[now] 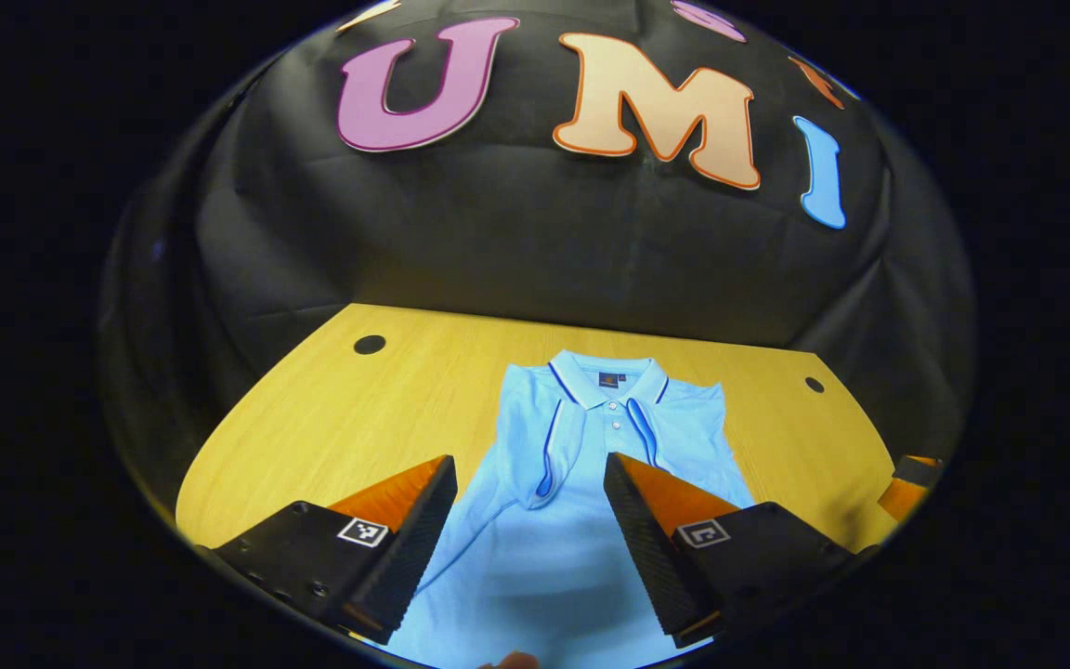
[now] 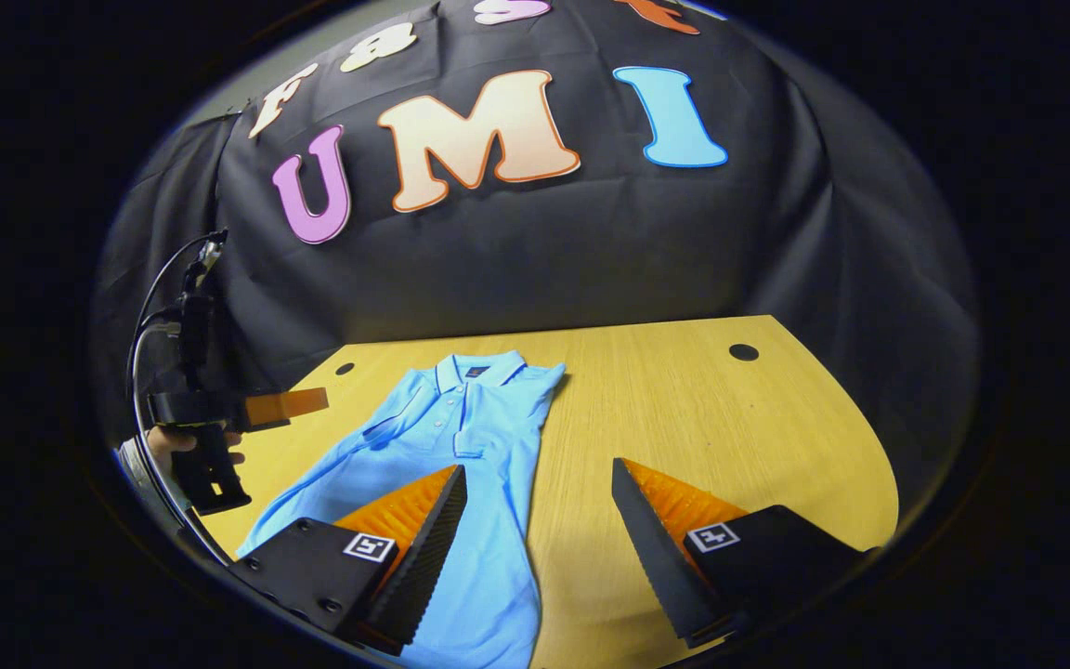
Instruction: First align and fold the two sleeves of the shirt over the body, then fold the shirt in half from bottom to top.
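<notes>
A light-blue polo shirt [image 1: 581, 483] is laid flat on the wooden table [image 1: 358, 409], collar [image 1: 607, 376] toward the booth wall. Both short sleeves appear already folded over the body, giving a narrow, straight-sided shape; alignment is judged fair. The bottom-to-top half fold is not yet done. The left gripper [image 1: 530, 525] is held above the lower body of the shirt, fingers spread, nothing pinched. The right gripper [image 2: 540, 539] is held over the shirt's right edge, likewise spread. The hem is out of view.
</notes>
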`<state>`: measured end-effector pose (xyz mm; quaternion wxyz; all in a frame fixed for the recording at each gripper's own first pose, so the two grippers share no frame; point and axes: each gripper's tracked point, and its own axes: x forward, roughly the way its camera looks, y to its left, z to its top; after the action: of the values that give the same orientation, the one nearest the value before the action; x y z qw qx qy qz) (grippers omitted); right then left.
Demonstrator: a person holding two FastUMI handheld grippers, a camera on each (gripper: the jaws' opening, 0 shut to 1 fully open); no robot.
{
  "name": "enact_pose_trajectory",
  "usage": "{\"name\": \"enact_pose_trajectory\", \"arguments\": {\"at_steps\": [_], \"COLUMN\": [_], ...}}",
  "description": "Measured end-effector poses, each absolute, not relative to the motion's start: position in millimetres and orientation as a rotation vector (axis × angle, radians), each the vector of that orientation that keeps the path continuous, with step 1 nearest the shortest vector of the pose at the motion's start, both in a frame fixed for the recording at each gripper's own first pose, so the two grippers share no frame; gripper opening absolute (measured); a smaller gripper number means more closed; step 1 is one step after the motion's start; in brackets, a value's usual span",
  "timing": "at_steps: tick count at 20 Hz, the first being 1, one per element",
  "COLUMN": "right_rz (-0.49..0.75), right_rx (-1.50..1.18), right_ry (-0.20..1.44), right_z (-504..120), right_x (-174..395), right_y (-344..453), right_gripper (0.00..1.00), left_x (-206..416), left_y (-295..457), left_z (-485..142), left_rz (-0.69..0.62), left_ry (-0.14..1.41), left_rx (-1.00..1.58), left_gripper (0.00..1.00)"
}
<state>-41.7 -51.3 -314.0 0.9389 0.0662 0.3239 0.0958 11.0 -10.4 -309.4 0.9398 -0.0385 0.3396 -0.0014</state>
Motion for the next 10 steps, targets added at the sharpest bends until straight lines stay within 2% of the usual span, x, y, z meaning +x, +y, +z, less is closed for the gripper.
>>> {"name": "enact_pose_trajectory", "arguments": {"at_steps": [10], "right_rz": [0.134], "right_rx": [0.088], "right_ry": [0.709], "right_z": [-320], "right_x": [-169], "right_y": [-32], "right_gripper": [0.98], "left_x": [-143], "left_y": [38], "left_z": [-308], "left_rz": [-0.089], "left_ry": [0.714], "left_rx": [0.01], "left_gripper": [0.96]}}
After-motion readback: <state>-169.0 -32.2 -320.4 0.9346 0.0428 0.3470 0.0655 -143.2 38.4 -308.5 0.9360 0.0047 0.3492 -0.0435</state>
